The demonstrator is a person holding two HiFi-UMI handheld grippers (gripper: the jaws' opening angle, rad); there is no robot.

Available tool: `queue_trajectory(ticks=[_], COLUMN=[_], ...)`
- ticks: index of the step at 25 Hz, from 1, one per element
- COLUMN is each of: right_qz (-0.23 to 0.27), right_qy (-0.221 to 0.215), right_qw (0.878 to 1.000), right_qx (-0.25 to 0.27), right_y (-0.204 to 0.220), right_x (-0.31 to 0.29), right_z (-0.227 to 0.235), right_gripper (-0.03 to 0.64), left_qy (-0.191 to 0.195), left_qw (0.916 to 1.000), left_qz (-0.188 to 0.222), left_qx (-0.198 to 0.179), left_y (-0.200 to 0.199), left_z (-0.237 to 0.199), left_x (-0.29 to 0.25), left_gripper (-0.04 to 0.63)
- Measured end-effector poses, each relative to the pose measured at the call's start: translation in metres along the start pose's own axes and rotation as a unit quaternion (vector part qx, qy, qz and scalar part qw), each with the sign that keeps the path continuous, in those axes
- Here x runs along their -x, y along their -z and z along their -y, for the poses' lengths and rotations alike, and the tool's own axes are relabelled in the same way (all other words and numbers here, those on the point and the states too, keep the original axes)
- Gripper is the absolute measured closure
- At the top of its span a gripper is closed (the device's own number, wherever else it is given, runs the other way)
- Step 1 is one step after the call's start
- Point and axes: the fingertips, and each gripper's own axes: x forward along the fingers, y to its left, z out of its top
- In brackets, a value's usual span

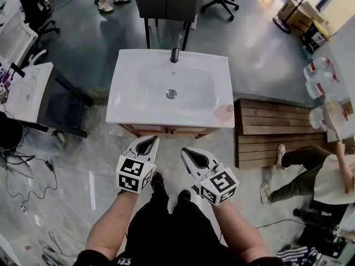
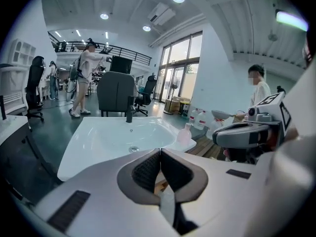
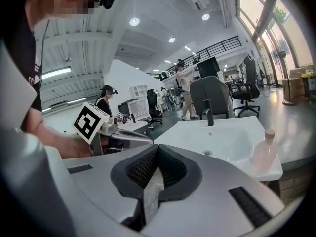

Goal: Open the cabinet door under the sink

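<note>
The white sink (image 1: 171, 87) stands ahead of me, with a dark faucet (image 1: 175, 49) at its back. Of the wooden cabinet (image 1: 166, 130) under it, only a thin brown strip of the front shows below the basin's near edge; the door itself is hidden. My left gripper (image 1: 148, 142) and right gripper (image 1: 187, 151) hover side by side just in front of that edge, apart from it. Both are shut with nothing held. In the left gripper view the gripper (image 2: 160, 152) points over the sink (image 2: 123, 137). The right gripper (image 3: 158, 149) also faces the sink (image 3: 222, 137).
A pink bottle (image 1: 224, 112) stands on the sink's front right corner. A wooden pallet (image 1: 272, 132) lies to the right, with a seated person (image 1: 310, 170) beside it. Another white basin (image 1: 28, 90) is at the left, a grey chair (image 1: 169, 1) behind the sink, and cables (image 1: 22, 176) on the floor.
</note>
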Motion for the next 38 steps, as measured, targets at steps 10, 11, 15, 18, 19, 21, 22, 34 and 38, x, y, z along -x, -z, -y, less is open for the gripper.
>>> queue_trajectory(ticks=[10,11,15,18,19,21,22,34,38], right_qz=[0.005,0.006,0.01,0.009,0.01,0.015,0.018,0.002,-0.001], right_qy=[0.008,0.011,0.012,0.006,0.006,0.008,0.009,0.004,-0.009], right_qw=[1.0,1.0,1.0,1.0,1.0,1.0,1.0,0.999,0.999], right_qx=[-0.005,-0.004,-0.003,-0.002,-0.005,-0.016,-0.023,-0.054,-0.047], right_y=[0.034,0.037,0.047,0.061,0.068,0.081,0.088,0.198,0.234], right_x=[0.037,0.04,0.048,0.049,0.047,0.042,0.039,-0.027,-0.061], right_z=[0.02,0.025,0.036,0.042,0.045,0.05,0.052,0.094,0.106], right_gripper=[0.603,0.603,0.603,0.603,0.603,0.603,0.603,0.603,0.603], left_qy=[-0.012,-0.014,-0.02,-0.028,-0.03,-0.035,-0.038,-0.05,-0.05], left_qw=[0.9999,0.9999,0.9997,0.9996,0.9995,0.9994,0.9993,0.9986,0.9987], left_qz=[-0.001,-0.001,-0.009,-0.003,-0.001,0.002,0.003,-0.011,-0.003], left_qx=[0.005,0.007,0.01,0.009,0.009,0.004,0.003,0.013,0.014], left_y=[0.032,0.036,0.054,0.064,0.066,0.073,0.077,0.172,0.202], left_z=[0.038,0.041,0.051,0.053,0.053,0.05,0.048,0.008,-0.012], left_x=[-0.028,-0.031,-0.043,-0.048,-0.051,-0.057,-0.061,-0.136,-0.161], left_gripper=[0.577,0.577,0.577,0.577,0.577,0.577,0.577,0.577,0.577])
